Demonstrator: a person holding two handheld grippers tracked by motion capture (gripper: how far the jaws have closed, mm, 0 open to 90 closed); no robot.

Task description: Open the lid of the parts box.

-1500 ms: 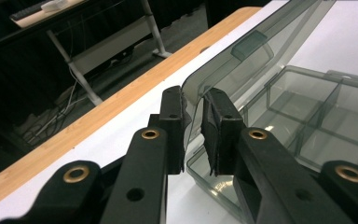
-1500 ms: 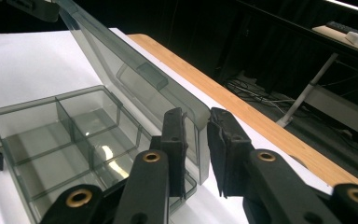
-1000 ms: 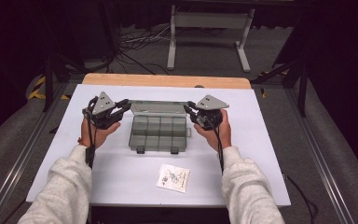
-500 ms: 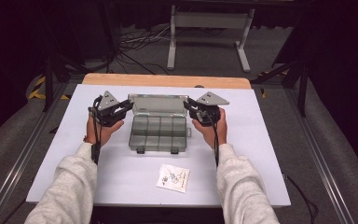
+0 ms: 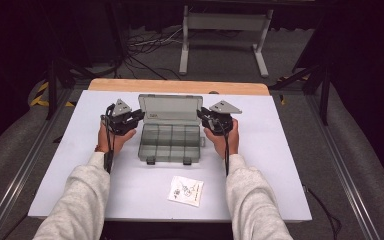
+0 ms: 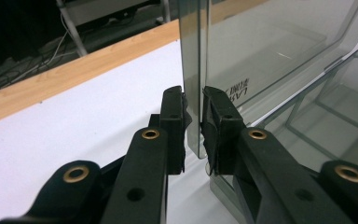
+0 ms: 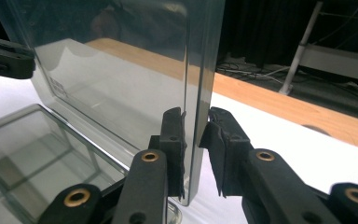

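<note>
A clear grey compartment box (image 5: 170, 142) lies in the middle of the white table (image 5: 280, 165), its lid (image 5: 170, 109) standing nearly upright at the far side. My left gripper (image 5: 139, 116) is shut on the lid's left edge, and in the left gripper view the jaws (image 6: 194, 123) pinch that edge of the lid (image 6: 270, 42) above the open base (image 6: 326, 121). My right gripper (image 5: 200, 114) holds the lid's right edge. In the right gripper view its jaws (image 7: 196, 135) close on the lid (image 7: 121, 70), with the empty compartments (image 7: 37, 154) at lower left and the left gripper (image 7: 4, 56) beyond.
A small clear bag with a printed slip (image 5: 186, 190) lies near the table's front edge. A wooden strip (image 5: 180, 86) runs along the far edge, with a metal stand (image 5: 220, 22) and cables on the floor behind.
Both grippers have moved away from me and up, swinging the lid from low over the box to nearly upright.
</note>
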